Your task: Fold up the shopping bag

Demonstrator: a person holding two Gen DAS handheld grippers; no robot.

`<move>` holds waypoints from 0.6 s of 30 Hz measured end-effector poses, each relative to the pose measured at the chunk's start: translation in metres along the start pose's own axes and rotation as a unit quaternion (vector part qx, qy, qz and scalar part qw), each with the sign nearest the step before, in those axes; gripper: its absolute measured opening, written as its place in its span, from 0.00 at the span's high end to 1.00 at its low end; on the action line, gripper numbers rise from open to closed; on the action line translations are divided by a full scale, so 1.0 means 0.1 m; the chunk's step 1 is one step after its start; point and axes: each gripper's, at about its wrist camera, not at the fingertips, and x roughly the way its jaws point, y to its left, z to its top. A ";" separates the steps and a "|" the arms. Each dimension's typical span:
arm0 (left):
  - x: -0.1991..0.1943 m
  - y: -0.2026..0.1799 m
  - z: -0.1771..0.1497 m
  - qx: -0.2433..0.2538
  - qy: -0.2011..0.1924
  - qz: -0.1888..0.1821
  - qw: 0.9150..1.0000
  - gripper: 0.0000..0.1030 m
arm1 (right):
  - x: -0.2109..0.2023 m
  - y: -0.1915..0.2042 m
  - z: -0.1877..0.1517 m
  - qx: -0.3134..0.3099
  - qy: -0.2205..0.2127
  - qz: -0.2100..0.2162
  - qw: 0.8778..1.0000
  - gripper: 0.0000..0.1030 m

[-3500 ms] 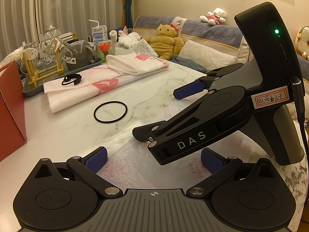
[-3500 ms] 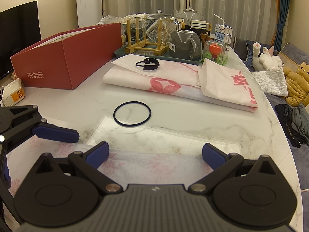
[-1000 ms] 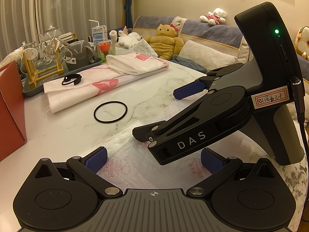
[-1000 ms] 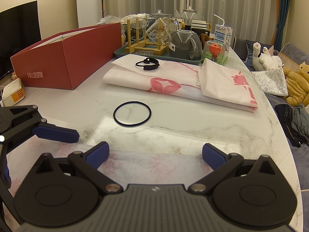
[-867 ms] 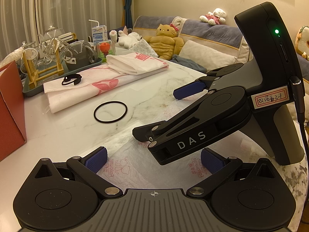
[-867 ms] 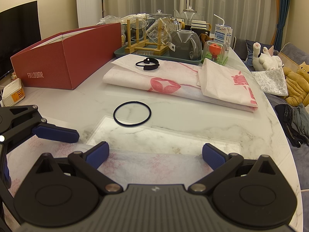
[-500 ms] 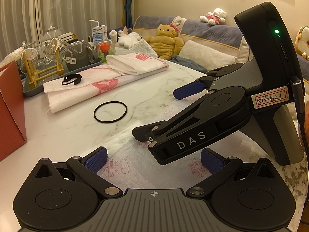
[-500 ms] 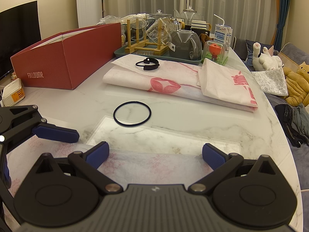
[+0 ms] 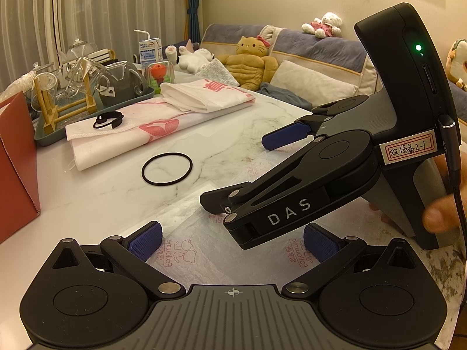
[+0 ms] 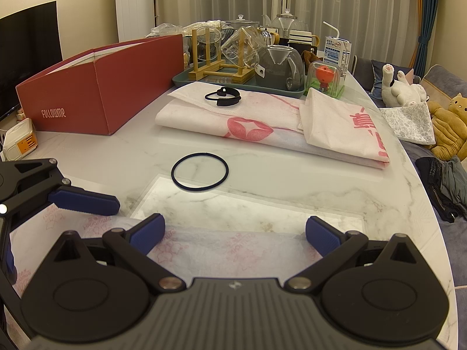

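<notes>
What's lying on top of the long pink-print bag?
A black band near its left end and a folded white bag across its right end; whatever lies beneath that fold is hidden.

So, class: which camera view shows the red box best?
The right wrist view: the red box shows whole, its open top and printed side visible. The left wrist view catches only a cropped corner at its left edge.

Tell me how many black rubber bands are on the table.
2. One round band lies flat on the bare marble near the middle; a second, crumpled band sits on the pink-printed white bag by the tray. Others may be hidden.
</notes>
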 end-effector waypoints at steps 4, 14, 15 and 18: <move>0.00 0.00 0.00 0.000 0.000 0.000 1.000 0.00 | 0.00 0.00 0.00 0.001 0.000 0.000 1.000 0.00; -0.01 -0.02 0.00 -0.006 0.000 0.007 1.000 0.00 | -0.08 0.06 -0.07 0.016 -0.001 -0.016 1.000 0.00; -0.01 -0.02 0.00 -0.007 0.001 0.007 1.000 0.00 | -0.08 0.06 -0.07 0.016 -0.001 -0.016 1.000 0.00; -0.02 -0.03 0.00 -0.007 0.001 0.008 1.000 0.00 | -0.08 0.06 -0.06 0.016 0.000 -0.015 1.000 0.00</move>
